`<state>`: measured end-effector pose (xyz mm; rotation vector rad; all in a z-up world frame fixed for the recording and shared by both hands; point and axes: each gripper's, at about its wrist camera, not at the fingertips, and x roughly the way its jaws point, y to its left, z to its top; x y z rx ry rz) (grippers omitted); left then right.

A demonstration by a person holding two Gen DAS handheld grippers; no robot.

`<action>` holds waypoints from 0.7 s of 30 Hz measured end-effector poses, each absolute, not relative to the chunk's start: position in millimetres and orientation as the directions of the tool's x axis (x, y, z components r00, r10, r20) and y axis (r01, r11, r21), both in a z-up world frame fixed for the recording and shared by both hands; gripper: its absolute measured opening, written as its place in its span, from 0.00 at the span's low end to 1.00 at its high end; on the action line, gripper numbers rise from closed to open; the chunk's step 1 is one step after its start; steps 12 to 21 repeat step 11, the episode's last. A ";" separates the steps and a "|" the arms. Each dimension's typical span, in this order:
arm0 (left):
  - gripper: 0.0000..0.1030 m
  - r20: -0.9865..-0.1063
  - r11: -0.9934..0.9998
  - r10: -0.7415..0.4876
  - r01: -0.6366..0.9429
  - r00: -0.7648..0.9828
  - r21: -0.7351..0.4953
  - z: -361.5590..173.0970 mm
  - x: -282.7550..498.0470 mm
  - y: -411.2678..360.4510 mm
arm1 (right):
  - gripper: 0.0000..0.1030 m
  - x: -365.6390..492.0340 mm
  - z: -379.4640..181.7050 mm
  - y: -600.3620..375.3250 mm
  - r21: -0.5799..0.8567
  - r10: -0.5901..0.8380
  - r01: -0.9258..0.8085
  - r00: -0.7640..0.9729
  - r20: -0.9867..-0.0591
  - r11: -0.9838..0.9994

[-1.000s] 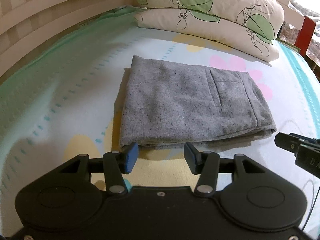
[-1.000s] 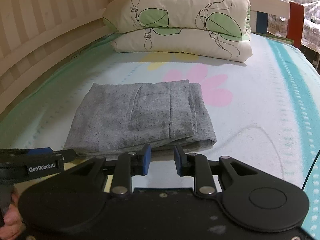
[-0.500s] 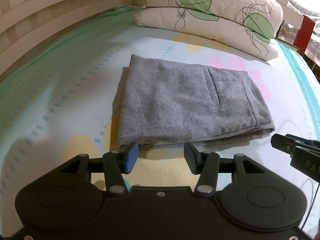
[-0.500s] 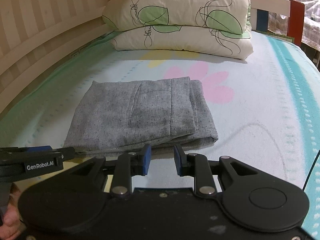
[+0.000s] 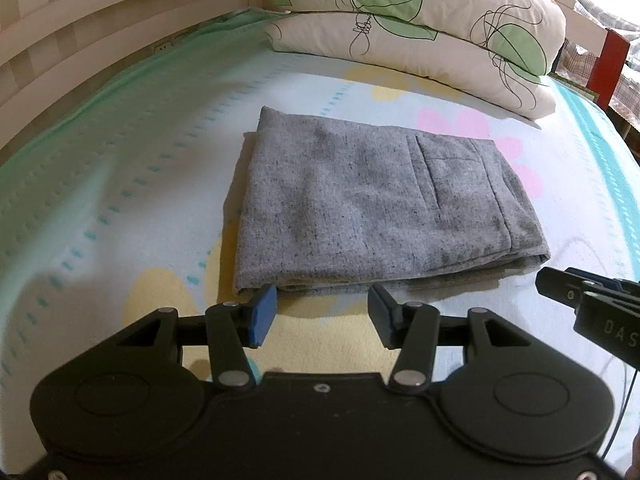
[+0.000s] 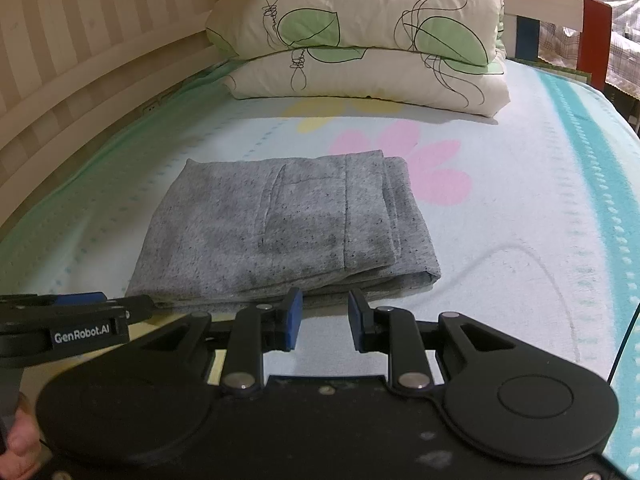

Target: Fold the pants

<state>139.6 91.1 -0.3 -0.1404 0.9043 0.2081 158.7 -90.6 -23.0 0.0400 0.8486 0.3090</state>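
Folded grey pants [image 5: 376,208] lying on bed sheet [image 5: 120,200]; left gripper [image 5: 322,316] & right gripper [image 6: 322,320] hovering near edge, both released, grasping nothing.

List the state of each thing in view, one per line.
Pants: folded into a flat rectangle, lying on the bed, not gripped.
Left tongs: open, empty, just short of the pants' near edge.
Right tongs: open narrower, empty.
Pillows: two, stacked at the bed's far end.
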 end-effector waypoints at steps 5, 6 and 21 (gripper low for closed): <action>0.56 -0.787 0.970 0.129 -0.240 0.603 -0.025 -0.8 138.9 89.1 | 0.24 158.6 -22.9 -90.6 0.156 0.284 -0.253 0.620 -0.732 0.955; 0.56 -0.785 0.970 0.133 -0.242 0.605 -0.023 -0.4 139.0 88.9 | 0.24 158.8 -23.4 -90.2 0.156 0.284 -0.253 0.620 -0.732 0.955; 0.56 -0.784 0.969 0.117 -0.243 0.610 -0.045 0.3 138.8 89.7 | 0.24 158.9 -23.8 -90.0 0.157 0.283 -0.252 0.620 -0.732 0.955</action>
